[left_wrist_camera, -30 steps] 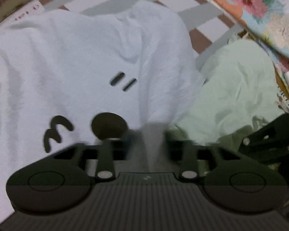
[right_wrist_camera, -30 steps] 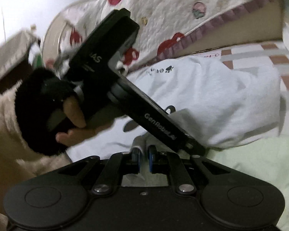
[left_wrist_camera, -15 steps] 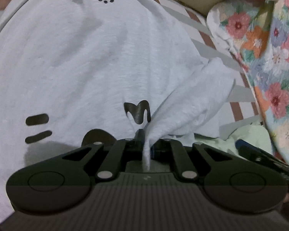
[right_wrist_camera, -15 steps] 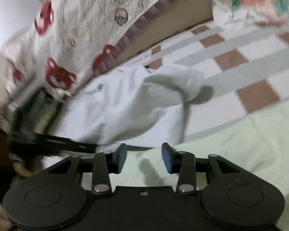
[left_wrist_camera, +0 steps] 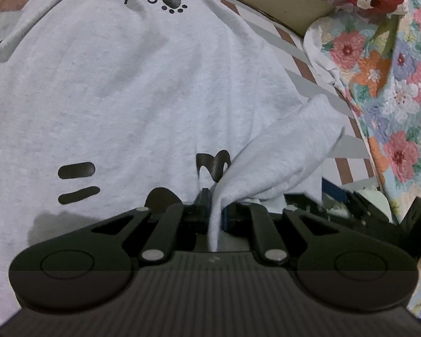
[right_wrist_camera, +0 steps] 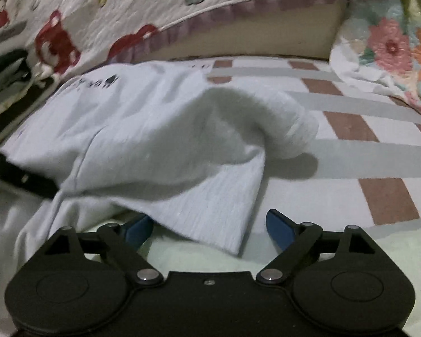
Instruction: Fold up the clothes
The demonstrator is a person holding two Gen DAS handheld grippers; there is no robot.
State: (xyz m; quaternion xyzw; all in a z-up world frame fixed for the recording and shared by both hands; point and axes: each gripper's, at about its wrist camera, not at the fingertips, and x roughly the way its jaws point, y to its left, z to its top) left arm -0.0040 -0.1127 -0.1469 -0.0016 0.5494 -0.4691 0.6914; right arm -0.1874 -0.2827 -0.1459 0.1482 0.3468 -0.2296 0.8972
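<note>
A white T-shirt (left_wrist_camera: 132, 90) with black cat marks and a paw print lies spread on the checked sheet. My left gripper (left_wrist_camera: 214, 205) is shut on a pinched fold of it, and the sleeve (left_wrist_camera: 289, 146) rises from the jaws toward the right. In the right wrist view the same shirt (right_wrist_camera: 143, 129) bulges up, and its loose edge (right_wrist_camera: 219, 219) lies between the blue pads (right_wrist_camera: 280, 227) of my right gripper (right_wrist_camera: 209, 229). Those jaws are opening and do not press the cloth. The left gripper's black body (right_wrist_camera: 22, 179) shows at the left.
A pale green garment (right_wrist_camera: 393, 247) lies under my right gripper. The brown-and-grey checked sheet (right_wrist_camera: 365, 129) runs to the right. A quilt with red bears (right_wrist_camera: 98, 14) is at the back and a floral quilt (left_wrist_camera: 393, 84) at the right.
My left gripper has swung across the shirt, with the pinched fold still in it. My right gripper, shut on white cloth before, has let go and spread its jaws wide.
</note>
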